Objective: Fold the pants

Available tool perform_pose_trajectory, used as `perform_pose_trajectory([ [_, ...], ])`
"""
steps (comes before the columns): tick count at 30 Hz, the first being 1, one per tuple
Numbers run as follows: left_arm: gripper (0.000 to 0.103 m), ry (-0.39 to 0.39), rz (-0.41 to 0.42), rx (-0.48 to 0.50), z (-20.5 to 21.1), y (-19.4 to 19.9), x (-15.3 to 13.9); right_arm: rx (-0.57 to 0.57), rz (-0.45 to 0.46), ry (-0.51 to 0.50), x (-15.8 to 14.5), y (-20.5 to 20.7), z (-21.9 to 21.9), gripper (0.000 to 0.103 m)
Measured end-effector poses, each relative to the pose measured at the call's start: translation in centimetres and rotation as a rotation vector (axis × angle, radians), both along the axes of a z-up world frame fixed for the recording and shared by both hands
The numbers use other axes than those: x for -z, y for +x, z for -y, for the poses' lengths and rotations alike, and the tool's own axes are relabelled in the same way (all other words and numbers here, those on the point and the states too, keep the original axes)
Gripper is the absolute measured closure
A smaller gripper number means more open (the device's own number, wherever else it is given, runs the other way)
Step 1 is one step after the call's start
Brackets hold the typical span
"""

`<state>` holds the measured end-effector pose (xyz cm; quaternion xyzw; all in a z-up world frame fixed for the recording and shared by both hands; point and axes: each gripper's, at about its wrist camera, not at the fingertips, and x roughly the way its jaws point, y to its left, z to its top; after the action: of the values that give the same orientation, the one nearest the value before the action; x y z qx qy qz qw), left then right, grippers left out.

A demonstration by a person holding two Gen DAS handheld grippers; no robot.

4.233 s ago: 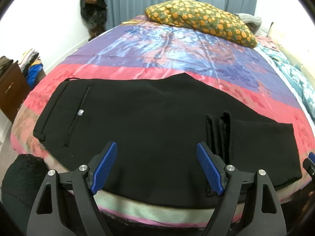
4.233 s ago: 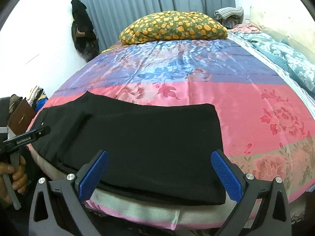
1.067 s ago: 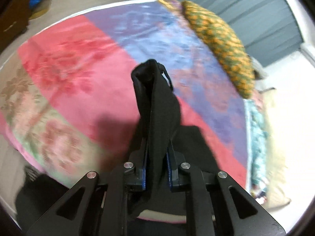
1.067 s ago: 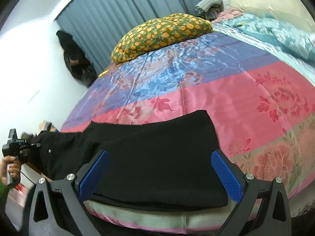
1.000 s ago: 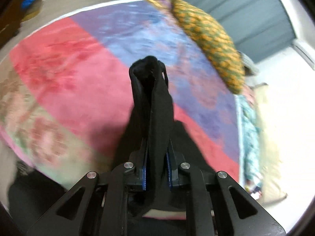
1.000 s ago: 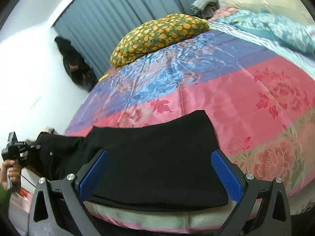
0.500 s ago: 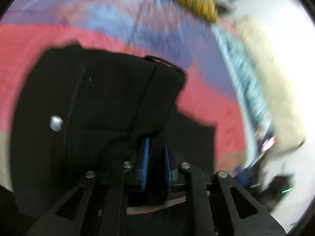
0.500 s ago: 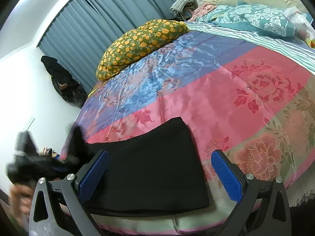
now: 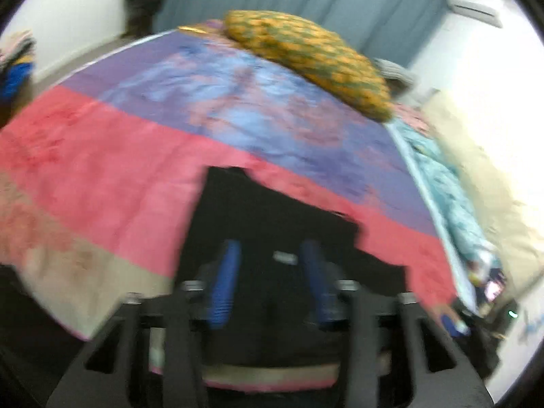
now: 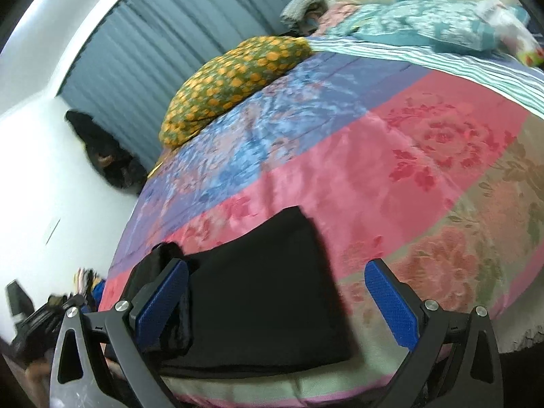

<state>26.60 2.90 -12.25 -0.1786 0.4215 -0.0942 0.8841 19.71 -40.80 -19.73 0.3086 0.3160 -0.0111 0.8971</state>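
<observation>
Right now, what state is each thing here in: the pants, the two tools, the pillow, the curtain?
Pants: folded over, lying on the bedspread near its front edge.
Left tool: open, pads apart above the pants, pinching nothing.
Right tool: wide open, empty, over the pants.
Pillow: lying at the bed's far end.
Curtain: drawn shut.

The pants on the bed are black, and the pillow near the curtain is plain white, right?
Not quite. The pants are black, but the pillow near the curtain is green with orange spots, not plain white. The right wrist view shows it clearly.
</observation>
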Motion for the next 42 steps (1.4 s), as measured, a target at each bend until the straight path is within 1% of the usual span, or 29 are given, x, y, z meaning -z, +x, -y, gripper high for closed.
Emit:
perform_pose_trajectory([
  [1,0.098,0.020,-0.018,0.003,-0.5,0.4,0.8,-0.027,0.009,-0.004,-0.1,0.2,-0.6,0.000],
  [2,0.098,0.041,-0.034,0.019,-0.4,0.6,1.7,-0.055,0.018,-0.009,-0.2,0.4,-1.2,0.000],
  [3,0.098,0.076,-0.051,0.054,0.6,0.9,2.9,-0.085,0.027,-0.014,-0.3,0.5,-1.9,0.000],
  [5,0.098,0.129,-0.070,0.131,3.0,1.1,4.6,-0.159,0.045,-0.017,-0.3,0.8,-3.4,0.000],
  [6,0.098,0.137,-0.071,0.177,4.4,1.2,5.5,-0.191,0.052,-0.010,-0.3,0.9,-4.0,0.000],
  [7,0.098,0.138,-0.070,0.230,5.8,1.2,6.1,-0.228,0.059,0.008,-0.2,1.0,-4.6,0.000],
  [8,0.095,0.172,-0.058,0.257,7.0,1.0,6.3,-0.267,0.064,0.036,0.0,1.1,-5.3,0.000],
  [9,0.095,0.216,-0.031,0.270,7.6,0.7,6.4,-0.299,0.064,0.065,0.2,1.1,-5.8,0.000],
  [10,0.092,0.238,-0.017,0.276,8.0,0.6,6.4,-0.339,0.055,0.115,0.7,1.3,-6.5,0.000],
  [11,0.091,0.253,-0.010,0.281,8.2,0.7,6.6,-0.365,0.047,0.162,1.1,1.4,-6.9,0.000],
  [14,0.091,0.203,-0.010,0.283,7.5,0.8,6.8,-0.429,0.007,0.272,2.3,2.3,-8.0,0.000],
  [16,0.090,0.167,-0.009,0.278,6.6,0.9,6.8,-0.461,-0.036,0.307,3.2,3.7,-8.8,0.000],
  [17,0.090,0.161,-0.006,0.277,7.5,0.8,7.0,-0.464,-0.056,0.322,3.6,4.5,-8.9,0.000],
  [19,0.090,0.153,0.003,0.279,7.0,0.4,7.0,-0.455,-0.106,0.358,4.7,6.4,-9.2,0.001],
  [20,0.090,0.156,0.007,0.282,7.4,0.0,7.1,-0.455,-0.123,0.374,5.1,7.3,-9.4,0.002],
  [22,0.090,0.159,0.013,0.289,7.6,0.1,7.0,-0.473,-0.150,0.370,5.6,8.7,-9.7,0.005],
  [25,0.090,0.153,0.021,0.298,7.4,-0.1,7.0,-0.489,-0.217,0.359,6.9,10.5,-10.3,0.010],
  [28,0.090,0.136,0.032,0.297,7.0,-0.4,7.1,-0.526,-0.219,0.344,7.0,11.2,-10.9,0.010],
  [31,0.090,0.129,0.041,0.295,6.9,-0.5,7.2,-0.607,-0.225,0.403,7.4,12.3,-12.5,0.014],
  [34,0.090,0.120,0.040,0.297,6.8,-0.5,7.2,-0.642,-0.241,0.372,7.6,13.1,-14.0,0.014],
  [35,0.090,0.115,0.039,0.299,6.7,-0.5,7.2,-0.641,-0.236,0.386,7.7,13.2,-14.1,0.015],
  [37,0.090,0.108,0.040,0.302,6.6,-0.5,7.2,-0.629,-0.221,0.459,8.0,13.3,-13.9,0.018],
  [38,0.090,0.104,0.042,0.304,6.5,-0.6,7.2,-0.619,-0.222,0.470,8.1,13.4,-13.8,0.020],
  [39,0.090,0.104,0.045,0.306,6.6,-0.6,7.3,-0.614,-0.235,0.450,8.1,13.4,-13.8,0.026],
  [40,0.090,0.107,0.048,0.307,6.6,-0.7,7.3,-0.618,-0.264,0.396,8.0,13.5,-14.3,0.032],
  [41,0.090,0.113,0.051,0.308,6.7,-0.7,7.2,-0.632,-0.294,0.326,7.8,13.6,-15.0,0.033],
  [42,0.089,0.116,0.058,0.307,6.7,-0.9,7.1,-0.645,-0.304,0.269,7.5,13.6,-15.6,0.034],
])
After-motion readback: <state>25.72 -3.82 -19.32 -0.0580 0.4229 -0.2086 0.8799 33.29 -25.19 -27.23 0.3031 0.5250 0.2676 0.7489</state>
